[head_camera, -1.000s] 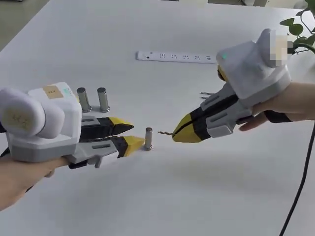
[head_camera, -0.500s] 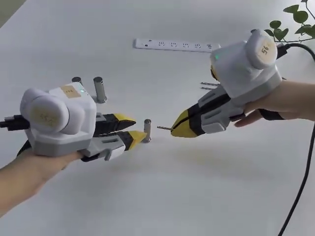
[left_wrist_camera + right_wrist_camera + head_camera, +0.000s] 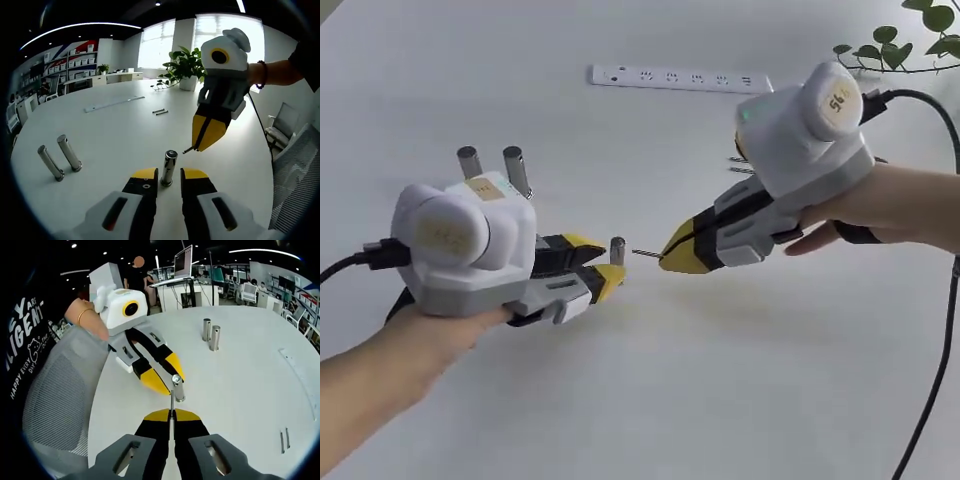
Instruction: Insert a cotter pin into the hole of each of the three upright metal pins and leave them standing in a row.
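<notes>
- The right claw [image 3: 670, 258] is clamped on a thin metal cotter pin [image 3: 645, 253], whose free tip points at the top of a short upright grey metal pin [image 3: 617, 250] from its 3 o'clock, just short of touching it.
- The left claw [image 3: 605, 262] has its yellow-tipped jaws apart on either side of that metal pin from 9 o'clock; in the left gripper view the pin stands between them on the white bench [image 3: 650, 400]. Whether they touch it is unclear.
- Two more grey upright pins [image 3: 514, 168] stand side by side at 10 o'clock, with no cotter pin visible in either.
- Spare cotter pins [image 3: 738, 165] lie at 2 o'clock, short of a white power strip [image 3: 675, 77].
- By this showing, the first insertion is under way and all three remain to be done.
</notes>
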The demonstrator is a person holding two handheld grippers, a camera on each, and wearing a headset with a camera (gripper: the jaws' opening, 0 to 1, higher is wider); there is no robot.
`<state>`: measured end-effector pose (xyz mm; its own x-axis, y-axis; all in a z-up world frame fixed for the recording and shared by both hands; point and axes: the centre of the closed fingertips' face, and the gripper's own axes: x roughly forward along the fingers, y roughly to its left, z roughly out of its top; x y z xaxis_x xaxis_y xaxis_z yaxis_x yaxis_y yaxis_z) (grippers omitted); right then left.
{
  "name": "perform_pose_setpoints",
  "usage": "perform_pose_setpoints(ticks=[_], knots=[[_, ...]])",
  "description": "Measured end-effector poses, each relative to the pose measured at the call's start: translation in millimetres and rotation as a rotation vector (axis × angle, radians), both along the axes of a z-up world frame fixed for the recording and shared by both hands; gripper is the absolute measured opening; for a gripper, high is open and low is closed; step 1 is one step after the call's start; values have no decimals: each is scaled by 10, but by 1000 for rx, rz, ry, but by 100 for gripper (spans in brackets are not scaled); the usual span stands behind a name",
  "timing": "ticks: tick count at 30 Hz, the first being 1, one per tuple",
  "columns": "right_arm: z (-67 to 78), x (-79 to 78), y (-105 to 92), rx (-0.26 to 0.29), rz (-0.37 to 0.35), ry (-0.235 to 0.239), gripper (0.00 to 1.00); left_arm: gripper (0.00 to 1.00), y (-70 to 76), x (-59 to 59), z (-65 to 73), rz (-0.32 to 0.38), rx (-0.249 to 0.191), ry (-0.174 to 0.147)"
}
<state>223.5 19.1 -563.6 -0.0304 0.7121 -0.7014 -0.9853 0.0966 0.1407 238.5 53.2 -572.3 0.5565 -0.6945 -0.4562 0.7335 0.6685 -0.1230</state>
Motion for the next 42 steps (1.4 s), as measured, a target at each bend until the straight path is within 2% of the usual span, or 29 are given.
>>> perform_pose_setpoints(ticks=[13, 23, 42], knots=[[11, 6, 47, 13, -12, 0, 0, 12, -45, 51, -126, 22, 18, 14], [1, 5, 58, 14, -18, 7, 0, 8, -53, 72, -142, 32, 28, 4], [8, 31, 103, 12, -22, 0, 0, 7, -93, 53, -161, 52, 56, -45]])
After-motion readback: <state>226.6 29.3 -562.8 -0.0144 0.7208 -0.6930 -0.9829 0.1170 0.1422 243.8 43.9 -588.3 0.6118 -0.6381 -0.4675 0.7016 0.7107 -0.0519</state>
